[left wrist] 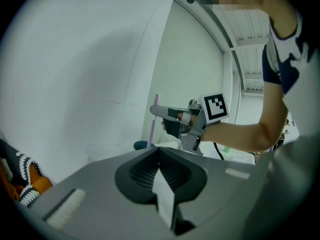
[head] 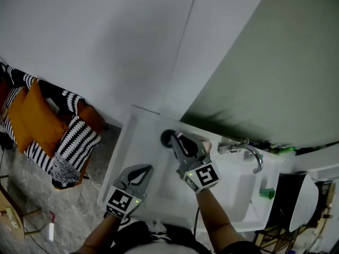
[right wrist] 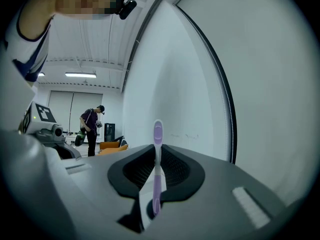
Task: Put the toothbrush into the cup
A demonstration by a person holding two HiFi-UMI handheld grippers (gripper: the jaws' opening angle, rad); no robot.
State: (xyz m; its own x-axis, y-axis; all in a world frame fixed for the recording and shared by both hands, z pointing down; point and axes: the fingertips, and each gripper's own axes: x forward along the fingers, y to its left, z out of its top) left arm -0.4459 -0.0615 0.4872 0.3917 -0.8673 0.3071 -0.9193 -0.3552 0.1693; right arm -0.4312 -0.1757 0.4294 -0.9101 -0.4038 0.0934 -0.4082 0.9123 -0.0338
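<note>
My right gripper [head: 175,137] is shut on a purple and white toothbrush [right wrist: 158,156], which stands upright between its jaws with the head at the top. In the left gripper view the right gripper [left wrist: 153,110] holds the toothbrush [left wrist: 151,131] directly above a dark blue cup [left wrist: 141,145]. From the head view the cup [head: 166,138] sits at the back left of the white counter [head: 132,147], just under the right gripper's tips. My left gripper [head: 150,168] hovers over the counter's front left, shut with nothing held, apart from the cup.
A chrome faucet [head: 250,151] curves over the sink basin [head: 241,192] at the right, with a green item [head: 267,193] on its rim. A chair with orange and striped cushions [head: 50,134] stands left of the counter. The wall and mirror rise close behind the cup.
</note>
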